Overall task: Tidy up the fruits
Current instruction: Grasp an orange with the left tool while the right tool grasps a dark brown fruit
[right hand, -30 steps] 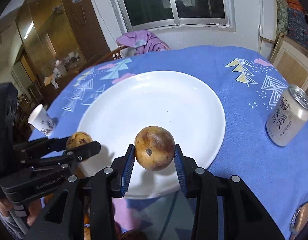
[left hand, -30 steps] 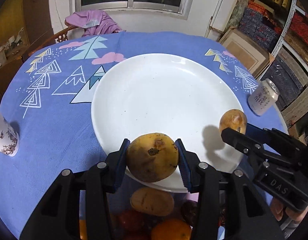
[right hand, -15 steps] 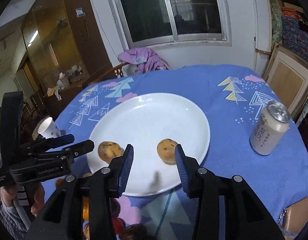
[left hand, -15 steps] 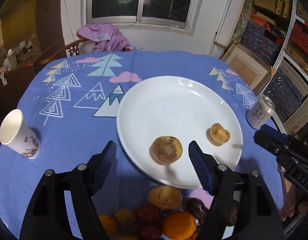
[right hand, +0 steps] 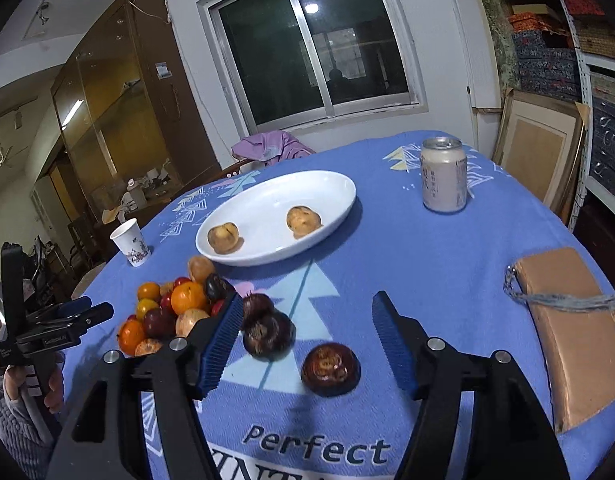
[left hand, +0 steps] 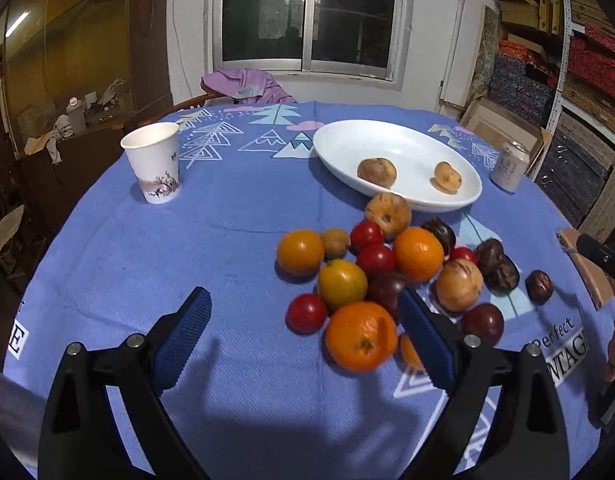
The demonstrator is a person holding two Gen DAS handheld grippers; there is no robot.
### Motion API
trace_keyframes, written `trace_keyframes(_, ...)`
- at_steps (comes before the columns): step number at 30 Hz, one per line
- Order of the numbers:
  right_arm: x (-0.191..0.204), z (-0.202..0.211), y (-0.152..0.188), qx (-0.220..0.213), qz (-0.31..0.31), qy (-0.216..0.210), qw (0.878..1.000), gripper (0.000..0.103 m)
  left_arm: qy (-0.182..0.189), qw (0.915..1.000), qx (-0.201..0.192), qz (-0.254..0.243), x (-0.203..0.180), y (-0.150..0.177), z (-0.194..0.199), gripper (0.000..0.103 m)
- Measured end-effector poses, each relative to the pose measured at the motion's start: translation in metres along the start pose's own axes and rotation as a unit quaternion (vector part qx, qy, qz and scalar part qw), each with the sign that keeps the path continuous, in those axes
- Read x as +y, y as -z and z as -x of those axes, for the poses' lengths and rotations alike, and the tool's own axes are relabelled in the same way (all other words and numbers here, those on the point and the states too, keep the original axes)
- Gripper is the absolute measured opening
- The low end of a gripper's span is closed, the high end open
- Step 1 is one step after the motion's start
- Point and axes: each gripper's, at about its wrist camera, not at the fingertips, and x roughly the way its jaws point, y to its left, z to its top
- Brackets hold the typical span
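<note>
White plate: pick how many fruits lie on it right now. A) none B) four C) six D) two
D: the white plate holds just two brownish fruits, one toward its left end and one nearer the middle; the other fruits sit on the tablecloth.

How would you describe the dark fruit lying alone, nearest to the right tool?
Find the white plate, then come down the blue cloth toward the word "Perfect". The dark brown fruit sits there alone, apart from the pile, showing a spiral-wrinkled top.
</note>
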Motion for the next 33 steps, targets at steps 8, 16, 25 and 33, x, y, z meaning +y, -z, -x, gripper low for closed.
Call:
trace_keyframes(8,0.005,-0.006,0.007,0.015,0.001,0.002,1.000,0.074,0.021,0.9989,0.016,-0.039,-0.020,0.015,-0.011,0.092)
trace_keyframes(16,0.001,-0.011,0.007,0.026,-0.003,0.010,1.000,0.076,0.054,0.9975,0.038,-0.025,-0.016,0.009,-0.029,0.072)
trace_keyframes(25,-0.002,-0.014,0.008,0.034,-0.012,0.016,0.999,0.076,0.087,0.9943,0.061,0.007,-0.006,0.010,-0.039,0.054)
trace_keyframes(33,-0.008,-0.017,0.007,0.039,-0.023,0.023,0.999,0.076,0.101,0.9927,0.066,0.007,-0.010,0.015,-0.037,0.045)
